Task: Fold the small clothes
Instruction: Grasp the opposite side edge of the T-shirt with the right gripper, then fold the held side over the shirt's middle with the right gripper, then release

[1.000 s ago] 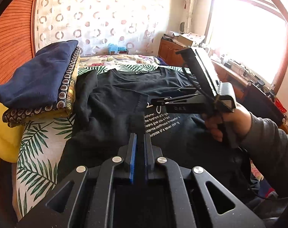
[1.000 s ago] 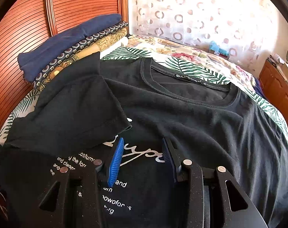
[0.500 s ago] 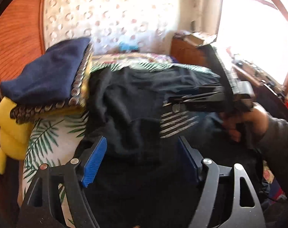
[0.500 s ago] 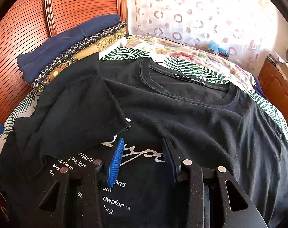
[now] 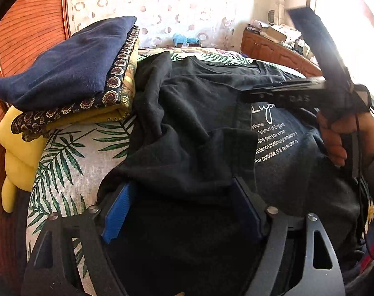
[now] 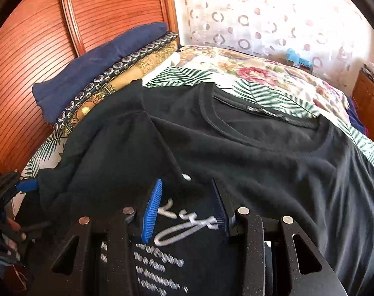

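Note:
A black T-shirt (image 5: 201, 103) with white print lies face up on the bed; it also shows in the right wrist view (image 6: 260, 153). Its left side and sleeve (image 6: 117, 148) are folded over onto the chest. My left gripper (image 5: 184, 197) is open, its blue pads either side of the bunched fold, low over the shirt's left edge. My right gripper (image 6: 187, 197) is open and hovers above the white print, holding nothing. The right gripper also shows in the left wrist view (image 5: 285, 93), held by a hand.
A stack of folded clothes (image 5: 71, 69) with a navy piece on top sits at the headboard side; it also shows in the right wrist view (image 6: 105, 69). A yellow cushion (image 5: 19, 153) lies beside it. The leaf-print bedsheet (image 5: 71, 162) borders the shirt. A wooden dresser (image 5: 273, 46) stands at the right.
My left gripper was shut a second ago and has opened wide, dropping the shirt's folded side. My right gripper has shifted slightly over the print and stayed open.

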`<state>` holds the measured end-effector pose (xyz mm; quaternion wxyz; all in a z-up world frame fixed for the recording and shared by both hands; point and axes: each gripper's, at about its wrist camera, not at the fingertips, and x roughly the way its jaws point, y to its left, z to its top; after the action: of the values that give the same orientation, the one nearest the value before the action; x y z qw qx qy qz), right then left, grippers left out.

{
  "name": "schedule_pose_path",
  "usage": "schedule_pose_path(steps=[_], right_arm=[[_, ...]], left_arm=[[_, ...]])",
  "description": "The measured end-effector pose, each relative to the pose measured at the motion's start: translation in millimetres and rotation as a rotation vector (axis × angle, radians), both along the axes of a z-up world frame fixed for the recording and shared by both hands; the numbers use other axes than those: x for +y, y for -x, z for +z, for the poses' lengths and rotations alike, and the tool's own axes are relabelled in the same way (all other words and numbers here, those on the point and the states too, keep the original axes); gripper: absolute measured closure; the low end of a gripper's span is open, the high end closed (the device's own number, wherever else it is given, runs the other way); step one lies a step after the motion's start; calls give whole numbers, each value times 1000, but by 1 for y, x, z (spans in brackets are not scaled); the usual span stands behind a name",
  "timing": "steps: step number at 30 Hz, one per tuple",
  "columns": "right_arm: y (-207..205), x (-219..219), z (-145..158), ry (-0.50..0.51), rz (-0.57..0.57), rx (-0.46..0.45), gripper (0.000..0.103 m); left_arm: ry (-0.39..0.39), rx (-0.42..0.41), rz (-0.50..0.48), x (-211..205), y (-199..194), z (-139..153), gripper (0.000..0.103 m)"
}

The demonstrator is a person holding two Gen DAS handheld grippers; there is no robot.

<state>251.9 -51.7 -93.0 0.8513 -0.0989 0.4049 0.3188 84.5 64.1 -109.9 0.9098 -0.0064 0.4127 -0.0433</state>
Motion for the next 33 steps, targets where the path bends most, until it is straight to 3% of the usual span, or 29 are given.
schedule_pose_path(steps=[2, 4, 8, 14, 21, 26, 27, 29, 33], right_arm=[[0, 9, -3, 37, 16, -18, 63], [2, 13, -3, 47, 48, -29, 80], [10, 11, -4, 69, 69, -64, 99], [9, -12, 3, 12, -7, -57, 100], [22, -17, 7, -14, -1, -54, 100], [41, -46, 16, -58, -28, -67, 96], [46, -55, 18, -65, -34, -70, 91], [56, -78, 22, -87, -57, -62, 69], [77, -131, 32, -129, -126, -54, 58]], left_arm=[[-11, -9, 4, -1, 1, -1, 22], [-7, -19, 8, 0, 1, -1, 22], [-6, -23, 8, 0, 1, -1, 22], [-5, -29, 25, 1, 4, 0, 22], [50, -64, 17, -6, 13, 12, 22], [41, -88, -7, -26, 13, 28, 22], [35, -92, -3, -29, 11, 30, 22], [38, -96, -15, -38, 5, 32, 22], [57, -80, -61, -56, -10, 31, 22]])
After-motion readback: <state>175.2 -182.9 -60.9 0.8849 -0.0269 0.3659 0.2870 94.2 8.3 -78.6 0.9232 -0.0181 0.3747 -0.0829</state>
